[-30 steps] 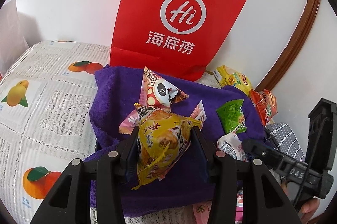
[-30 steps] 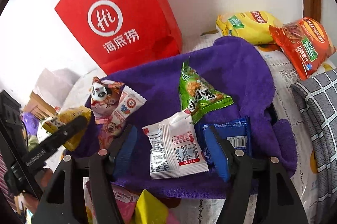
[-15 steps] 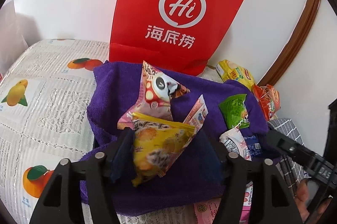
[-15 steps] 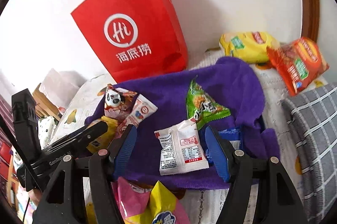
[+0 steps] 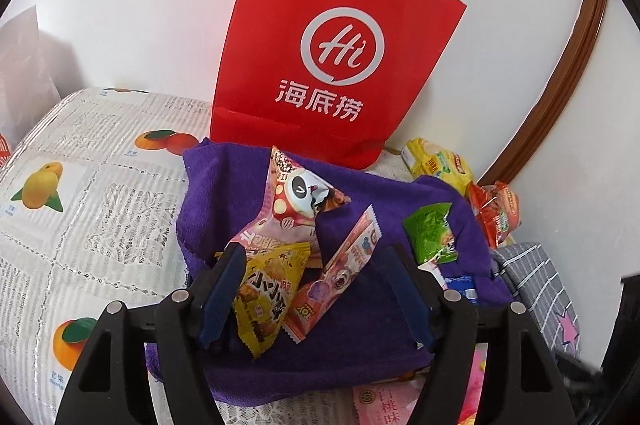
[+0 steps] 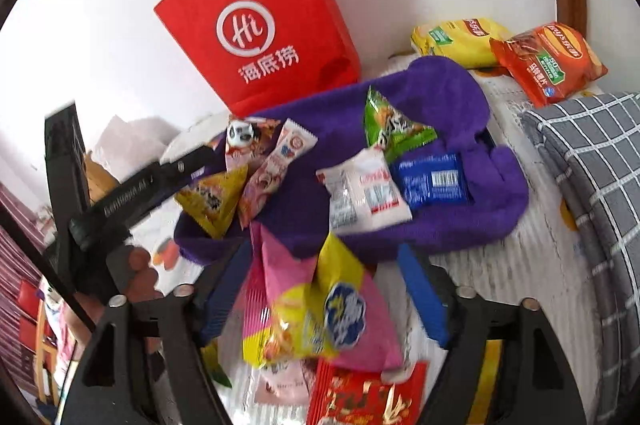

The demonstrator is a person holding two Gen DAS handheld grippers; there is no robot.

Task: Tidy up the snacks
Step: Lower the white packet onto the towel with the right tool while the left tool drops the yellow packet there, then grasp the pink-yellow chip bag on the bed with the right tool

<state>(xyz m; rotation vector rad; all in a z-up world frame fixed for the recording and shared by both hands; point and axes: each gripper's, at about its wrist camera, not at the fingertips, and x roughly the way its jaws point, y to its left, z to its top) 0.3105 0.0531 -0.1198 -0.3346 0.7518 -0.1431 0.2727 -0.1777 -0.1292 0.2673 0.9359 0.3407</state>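
My left hand-held gripper [image 5: 316, 289] is spread wide over the purple towel [image 5: 224, 185]; the yellow packet [image 5: 268, 293] lies on the towel against its left finger, apparently loose. A panda packet [image 5: 300, 193] and a pink stick [image 5: 340, 273] crowd behind it, the red bag [image 5: 332, 57] beyond. My right hand-held gripper [image 6: 324, 293] is also spread, above a blurred pink-and-yellow packet [image 6: 312, 317] just short of the towel, where white [image 6: 364, 193], blue [image 6: 432, 181] and green [image 6: 392, 129] packets lie.

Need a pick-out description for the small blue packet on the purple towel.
Find the red paper bag against the wall; the purple towel lies before it. At the towel's right end lies the blue packet, beside a white sachet, the only blue wrapper, barcode up.
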